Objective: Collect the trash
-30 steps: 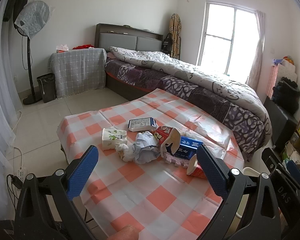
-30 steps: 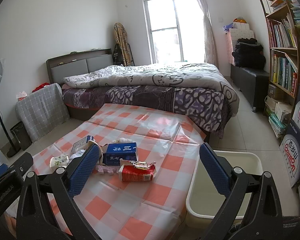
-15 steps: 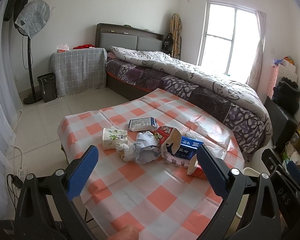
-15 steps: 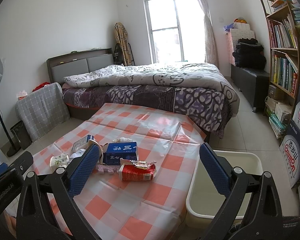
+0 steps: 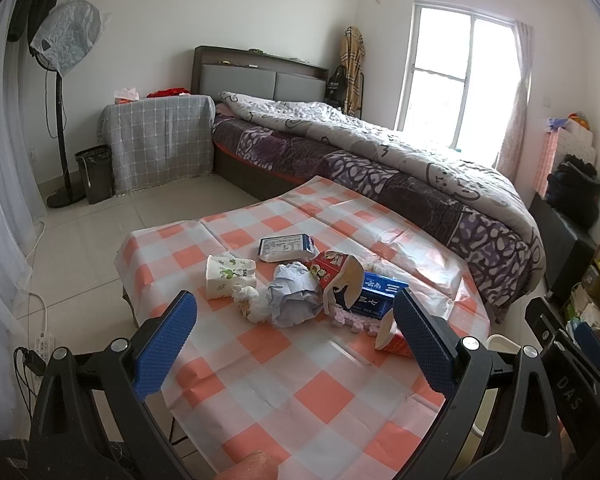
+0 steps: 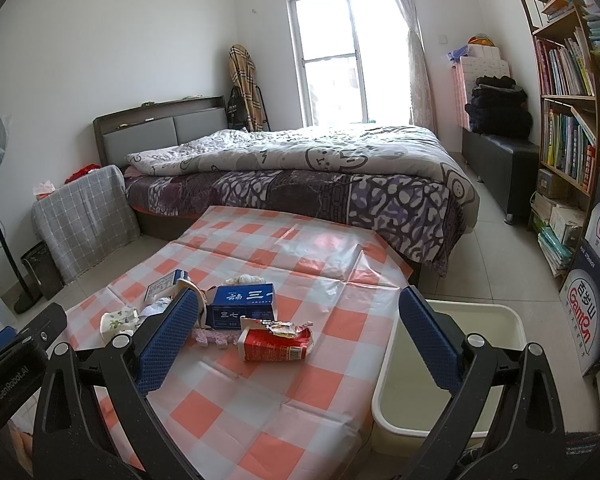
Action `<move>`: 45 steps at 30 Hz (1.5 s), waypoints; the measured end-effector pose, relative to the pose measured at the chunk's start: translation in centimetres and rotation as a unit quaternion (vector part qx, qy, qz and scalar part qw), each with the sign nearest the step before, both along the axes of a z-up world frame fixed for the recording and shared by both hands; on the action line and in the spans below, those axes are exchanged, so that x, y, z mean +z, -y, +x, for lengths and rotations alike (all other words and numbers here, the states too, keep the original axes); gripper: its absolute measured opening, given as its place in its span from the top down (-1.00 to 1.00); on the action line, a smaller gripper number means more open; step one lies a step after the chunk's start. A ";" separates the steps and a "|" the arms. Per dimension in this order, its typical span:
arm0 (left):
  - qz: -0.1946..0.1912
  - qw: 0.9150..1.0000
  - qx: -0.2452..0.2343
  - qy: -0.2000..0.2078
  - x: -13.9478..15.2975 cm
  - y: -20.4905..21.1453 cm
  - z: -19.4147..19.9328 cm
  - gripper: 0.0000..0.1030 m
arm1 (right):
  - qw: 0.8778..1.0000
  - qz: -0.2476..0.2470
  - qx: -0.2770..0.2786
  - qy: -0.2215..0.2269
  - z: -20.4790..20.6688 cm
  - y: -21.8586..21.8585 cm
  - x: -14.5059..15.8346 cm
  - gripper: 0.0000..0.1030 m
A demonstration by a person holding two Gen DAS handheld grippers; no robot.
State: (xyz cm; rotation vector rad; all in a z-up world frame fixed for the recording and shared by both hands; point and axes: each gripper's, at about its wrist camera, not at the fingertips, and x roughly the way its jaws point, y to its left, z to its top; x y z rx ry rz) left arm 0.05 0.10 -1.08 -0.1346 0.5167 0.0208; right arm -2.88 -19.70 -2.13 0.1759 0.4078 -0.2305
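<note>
Trash heaped mid-counter, both claws spread wide and empty

Trash sits clustered on the checked counter, well short of the cream bin standing just off the counter's edge. Left claw and right claw both hang apart from the bin and grip nothing. Risks as I judge them: the torn red carton, nearest the bin, may crush or spill; crumpled paper could slip out; the glossy cloth may drag.

1. Soft daylight is admitted through the window, which is blown out to white.
2. Glare is seen on the worktop.
3. Strong fisheye bending and dark vignetting are seen at the corners.
</note>
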 end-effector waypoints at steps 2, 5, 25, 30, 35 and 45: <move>0.000 1.000 0.001 -0.001 -0.1 0.0 0.0 -0.86 | 1.000 0.000 0.001 -0.001 0.0 0.1 0.0 -0.87; -0.001 1.000 0.001 -0.001 -0.3 -0.2 0.0 -0.86 | 1.000 0.000 0.000 -0.001 0.0 0.0 0.1 -0.87; -0.028 0.999 0.013 -0.042 4.3 -6.1 8.4 -0.87 | 0.990 0.041 0.062 -0.122 7.7 1.3 3.5 -0.87; -0.069 0.980 -0.016 -0.188 -1.2 -8.5 14.2 -0.87 | 0.968 0.133 0.059 -0.206 11.9 4.0 -0.4 -0.87; -0.117 0.953 0.031 -0.279 -6.6 -11.5 17.0 -0.87 | 0.953 0.155 0.033 -0.258 13.8 5.8 -5.6 -0.86; -0.151 0.926 0.087 -0.336 -11.0 -13.4 22.1 -0.81 | 0.923 0.232 0.032 -0.304 16.7 7.0 -7.9 -0.84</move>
